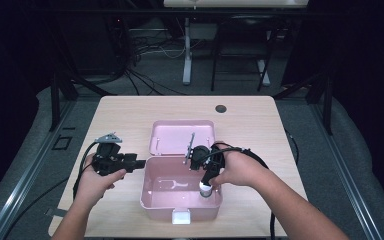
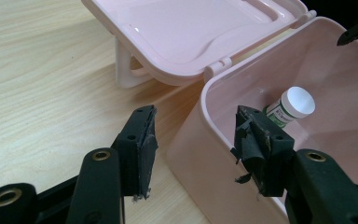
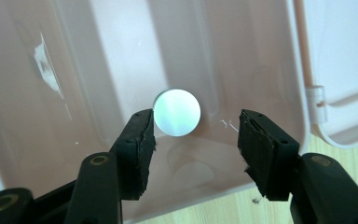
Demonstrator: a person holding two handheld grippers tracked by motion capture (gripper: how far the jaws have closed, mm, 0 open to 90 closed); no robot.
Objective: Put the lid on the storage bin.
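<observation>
The pink box [image 1: 180, 200] sits near the table's [image 1: 125, 107] front edge, lid [image 1: 180, 135] thrown back, with bare tabletop around it. Inside, by the right wall, a small white-capped bottle [image 3: 176, 112] stands upright, cap up. The right gripper [image 3: 193, 128] hangs above it, jaws spread, holding nothing. The left gripper [image 2: 193, 133], jaws spread, straddles the box's left wall.

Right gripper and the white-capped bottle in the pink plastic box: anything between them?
Nothing: in the right gripper view, the open right gripper looks down on the white-capped bottle standing inside the pink plastic box.
</observation>
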